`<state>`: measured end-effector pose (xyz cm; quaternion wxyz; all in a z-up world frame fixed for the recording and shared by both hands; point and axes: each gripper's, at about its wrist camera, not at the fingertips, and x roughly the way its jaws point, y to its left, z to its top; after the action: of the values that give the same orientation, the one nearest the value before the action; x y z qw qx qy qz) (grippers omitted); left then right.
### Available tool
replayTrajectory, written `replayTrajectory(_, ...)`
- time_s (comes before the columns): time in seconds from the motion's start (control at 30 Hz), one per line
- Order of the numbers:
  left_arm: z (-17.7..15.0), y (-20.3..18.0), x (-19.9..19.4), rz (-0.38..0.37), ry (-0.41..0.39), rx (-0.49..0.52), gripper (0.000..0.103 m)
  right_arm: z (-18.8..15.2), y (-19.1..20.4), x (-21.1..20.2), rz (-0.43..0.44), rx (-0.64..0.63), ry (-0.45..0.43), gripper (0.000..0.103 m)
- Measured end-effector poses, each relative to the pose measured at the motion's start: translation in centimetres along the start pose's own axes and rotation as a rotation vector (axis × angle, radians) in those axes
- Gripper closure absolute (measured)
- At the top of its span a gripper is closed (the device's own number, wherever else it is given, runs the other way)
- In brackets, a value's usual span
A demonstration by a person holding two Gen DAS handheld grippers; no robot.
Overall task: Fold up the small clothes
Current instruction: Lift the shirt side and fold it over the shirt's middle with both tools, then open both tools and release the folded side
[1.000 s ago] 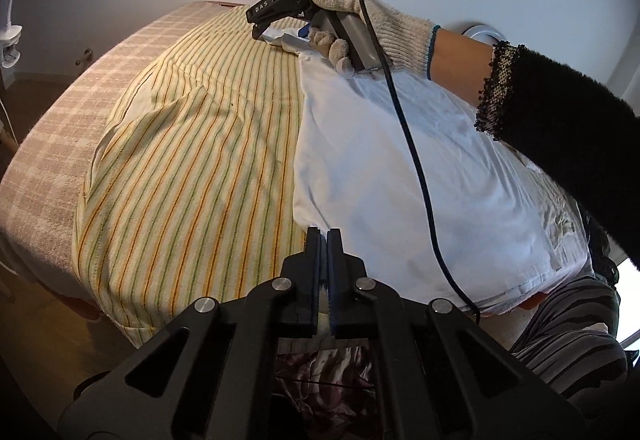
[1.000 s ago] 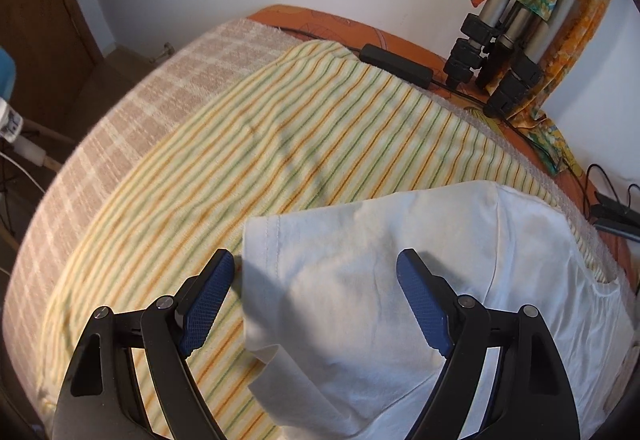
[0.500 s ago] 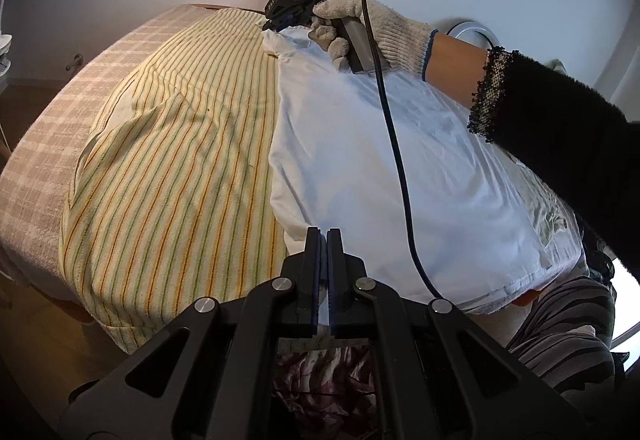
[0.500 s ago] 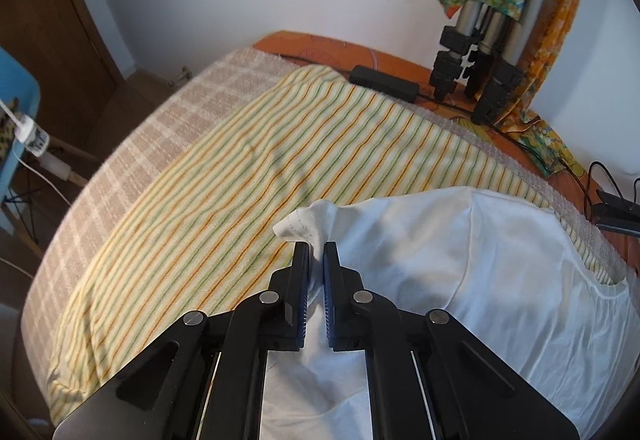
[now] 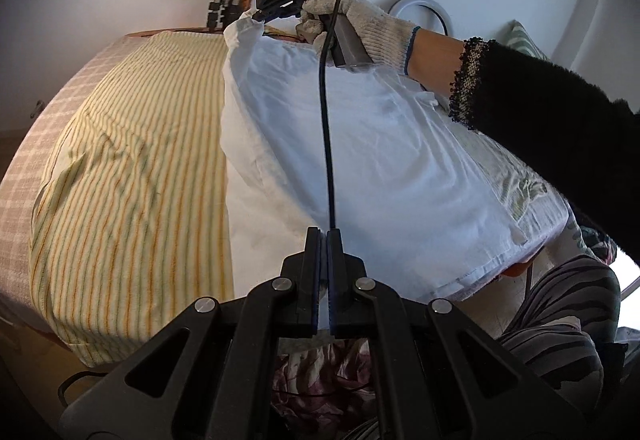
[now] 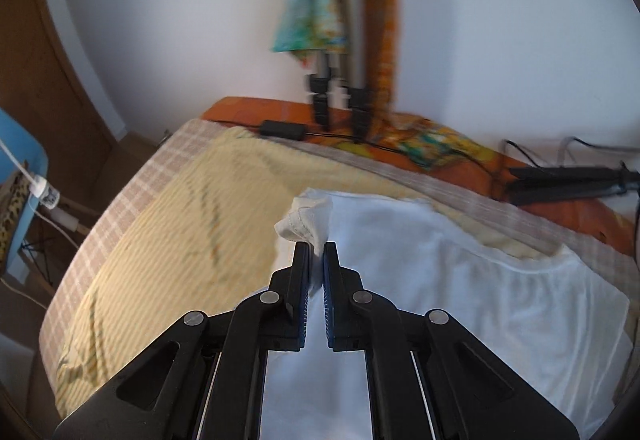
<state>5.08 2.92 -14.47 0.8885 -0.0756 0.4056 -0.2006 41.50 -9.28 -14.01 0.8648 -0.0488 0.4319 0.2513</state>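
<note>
While the striped blanket [image 5: 132,168] lies flat over the bed, our white garment [image 5: 360,168] has come up off it at both left corners since a second ago, so the fold is under way. Our right gripper [image 6: 316,252], wide then, now pinches the far corner; our left gripper [image 5: 323,240] is clamped on the near edge

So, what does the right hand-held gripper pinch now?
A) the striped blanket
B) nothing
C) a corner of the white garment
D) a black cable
C: the right hand-held gripper is closed on a bunched corner of the white garment, lifted above the striped blanket.
</note>
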Motion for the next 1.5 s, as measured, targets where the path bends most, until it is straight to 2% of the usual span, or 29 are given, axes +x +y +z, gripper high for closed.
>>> replayTrajectory(0.23, 0.3, -3.4, 2.5, -0.07, 0.064, 0.069, 0.103, -2.4, -6.2, -0.6, -0.085, 0.084, 0.03, 0.098)
replayTrajectory(0.4, 0.4, -4.3, 4.0, -0.105, 0.105, 0.075, 0.103, -2.8, -7.1, 0.0, -0.096, 0.094, 0.038, 0.098)
replayTrajectory(0.57, 0.6, -4.8, 5.2, -0.143, 0.13, 0.073, 0.102, -2.9, -7.0, 0.3, -0.13, 0.052, 0.045, 0.098)
replayTrajectory(0.73, 0.5, -5.8, 6.5, -0.173, 0.169, 0.113, 0.102, -3.5, -7.6, 0.8, -0.115, 0.055, 0.072, 0.097)
replayTrajectory(0.77, 0.5, -6.0, 6.6, -0.172, 0.176, 0.123, 0.102, -3.6, -7.7, 0.9, -0.121, 0.055, 0.081, 0.093)
replayTrajectory(0.83, 0.5, -6.3, 6.7, -0.172, 0.188, 0.141, 0.102, -3.8, -8.2, 0.8, -0.148, 0.064, 0.09, 0.076)
replayTrajectory(0.87, 0.5, -6.4, 6.7, -0.17, 0.191, 0.149, 0.1, -3.9, -8.4, 0.6, -0.149, 0.072, 0.083, 0.064)
replayTrajectory(0.93, 0.5, -6.6, 6.4, -0.176, 0.191, 0.16, 0.078, -3.9, -9.0, -0.5, -0.144, 0.088, 0.058, 0.061)
replayTrajectory(1.0, 0.4, -6.8, 5.8, -0.169, 0.169, 0.171, 0.063, -3.9, -9.4, -1.6, -0.144, 0.098, 0.045, 0.061)
replayTrajectory(1.23, -0.1, -6.7, 2.4, -0.124, 0.098, 0.193, 0.062, -4.3, -10.6, -8.5, -0.15, 0.106, -0.036, 0.061)
replayTrajectory(1.5, 0.4, -3.0, -2.5, -0.045, 0.007, 0.115, 0.062, -6.6, -12.0, -18.5, -0.11, 0.124, -0.146, 0.061)
